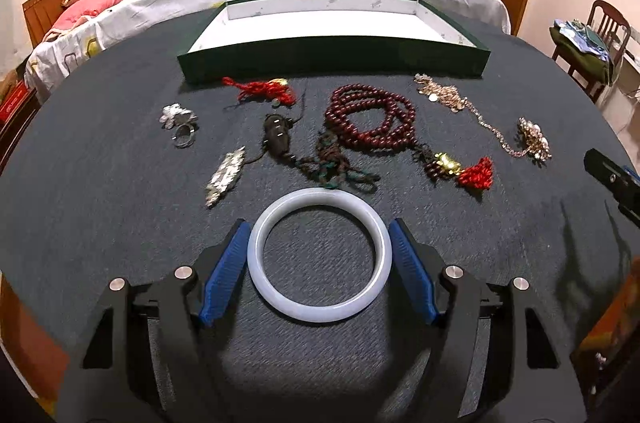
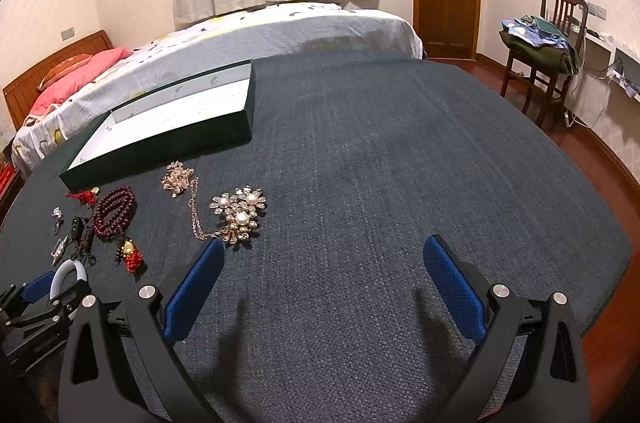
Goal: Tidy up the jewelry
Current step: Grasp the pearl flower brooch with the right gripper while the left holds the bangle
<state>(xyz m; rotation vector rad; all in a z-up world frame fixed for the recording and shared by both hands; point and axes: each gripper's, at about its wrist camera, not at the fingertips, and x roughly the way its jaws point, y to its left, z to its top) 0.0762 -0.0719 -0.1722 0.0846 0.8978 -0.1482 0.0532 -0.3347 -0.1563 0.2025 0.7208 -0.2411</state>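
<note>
A white jade bangle (image 1: pixel 320 198) lies flat on the dark blue cloth (image 1: pixel 480 243). My left gripper (image 1: pixel 319 227) is closed around it, both blue pads (image 1: pixel 224 275) touching its outer rim. From the right wrist view only an arc of the bangle (image 2: pixel 68 269) shows in the left gripper (image 2: pixel 48 283). My right gripper (image 2: pixel 324 251) stands open over bare cloth, nothing between its fingers. Just left of it lies a pearl brooch (image 2: pixel 238 217) on a gold chain. A green tray (image 1: pixel 332 59) with a white inside stands beyond the jewelry.
Between the bangle and the tray lie dark red beads (image 1: pixel 372 121), a red cord (image 1: pixel 264 91), silver rings (image 1: pixel 180 121), a silver brooch (image 1: pixel 226 175) and a dark corded pendant (image 1: pixel 276 139). A bed (image 2: pixel 280 31) is behind the table, a chair (image 2: pixel 548 63) at the right.
</note>
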